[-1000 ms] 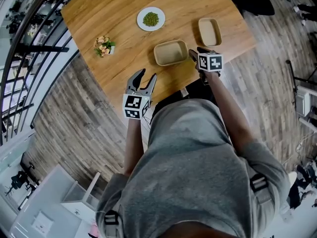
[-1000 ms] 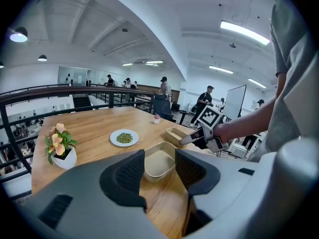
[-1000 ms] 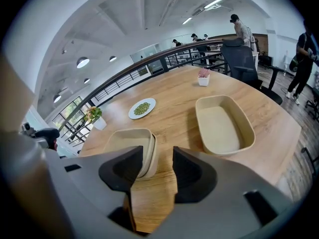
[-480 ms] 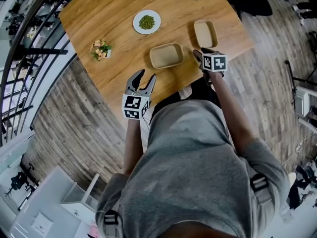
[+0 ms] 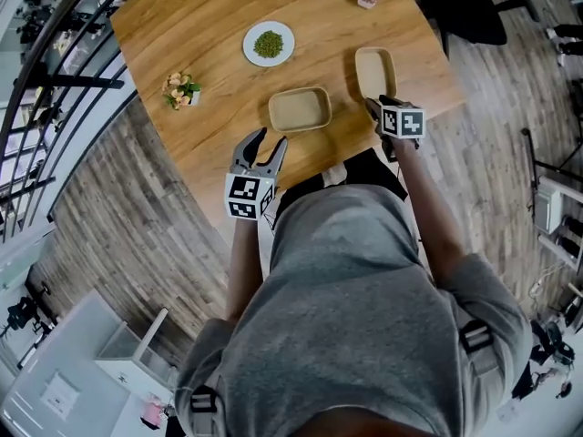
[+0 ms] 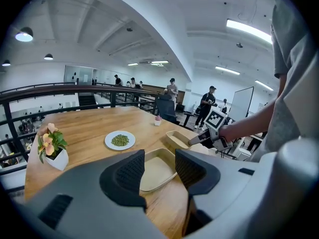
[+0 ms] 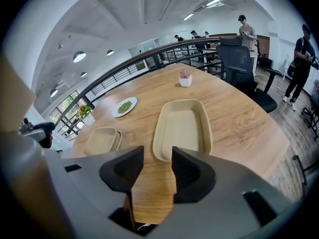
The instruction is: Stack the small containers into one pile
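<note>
- Head view: two containers sit on the table (image 5: pixel 205 21). The right container (image 5: pixel 375 69) lies with its long axis running near to far. The left container (image 5: pixel 299 109) lies crosswise, long axis left to right, a little apart from it.
- Head view: the right gripper (image 5: pixel 373 104) hovers at the near short end of the right container, pointing along its length. The left gripper (image 5: pixel 265 140) hangs by the near table edge, near and left of the left container.
- Left gripper view: its jaws stand apart with nothing between them. The left container shows past the gap, just ahead.
- Right gripper view: its jaws are closing but not yet together, with only bare wood between them. The right container's near rim lies just beyond the tips, straight ahead.
- Judgement: the right gripper is the nearer one. A short push forward should bring that near rim between its pads.
</note>
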The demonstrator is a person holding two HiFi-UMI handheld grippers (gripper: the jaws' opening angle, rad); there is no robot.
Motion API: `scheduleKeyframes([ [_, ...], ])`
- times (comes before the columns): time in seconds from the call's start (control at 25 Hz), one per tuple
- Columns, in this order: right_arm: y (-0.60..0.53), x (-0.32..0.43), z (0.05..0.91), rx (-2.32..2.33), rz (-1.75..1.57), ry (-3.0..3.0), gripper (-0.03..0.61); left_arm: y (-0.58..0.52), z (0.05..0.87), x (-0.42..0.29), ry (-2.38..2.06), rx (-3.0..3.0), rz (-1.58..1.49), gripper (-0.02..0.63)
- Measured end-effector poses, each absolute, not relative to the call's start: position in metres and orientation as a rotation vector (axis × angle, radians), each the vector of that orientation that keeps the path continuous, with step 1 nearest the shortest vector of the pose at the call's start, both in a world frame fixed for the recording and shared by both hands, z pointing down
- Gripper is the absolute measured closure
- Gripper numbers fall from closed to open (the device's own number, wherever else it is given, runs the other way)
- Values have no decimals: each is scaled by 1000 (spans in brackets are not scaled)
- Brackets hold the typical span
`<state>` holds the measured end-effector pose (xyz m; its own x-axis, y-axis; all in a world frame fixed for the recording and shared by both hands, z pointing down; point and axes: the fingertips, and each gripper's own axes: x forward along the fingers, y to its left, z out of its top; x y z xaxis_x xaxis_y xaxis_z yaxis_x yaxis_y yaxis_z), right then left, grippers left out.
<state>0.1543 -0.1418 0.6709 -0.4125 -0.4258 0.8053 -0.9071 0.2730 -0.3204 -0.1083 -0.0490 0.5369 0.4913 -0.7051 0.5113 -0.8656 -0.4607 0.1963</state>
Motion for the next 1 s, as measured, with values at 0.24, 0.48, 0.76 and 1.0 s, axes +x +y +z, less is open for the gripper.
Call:
scheduleKeyframes([
  [0.24, -164, 187, 676, 1203, 1053, -1940, 403, -57, 532, -98, -1344, 2270, 523, 411],
  [0.48, -189, 207, 676, 1189, 1035, -1934, 408, -67, 530, -89, -1387, 2229, 538, 411],
  [0.76, -202, 216, 685, 1145, 1003, -1929, 413, -81, 530, -65, -1399, 2214, 526, 411],
  [1.0, -210, 220, 695, 1125, 1011, -1919, 417, -89, 533, -57, -1403, 2205, 548, 411],
])
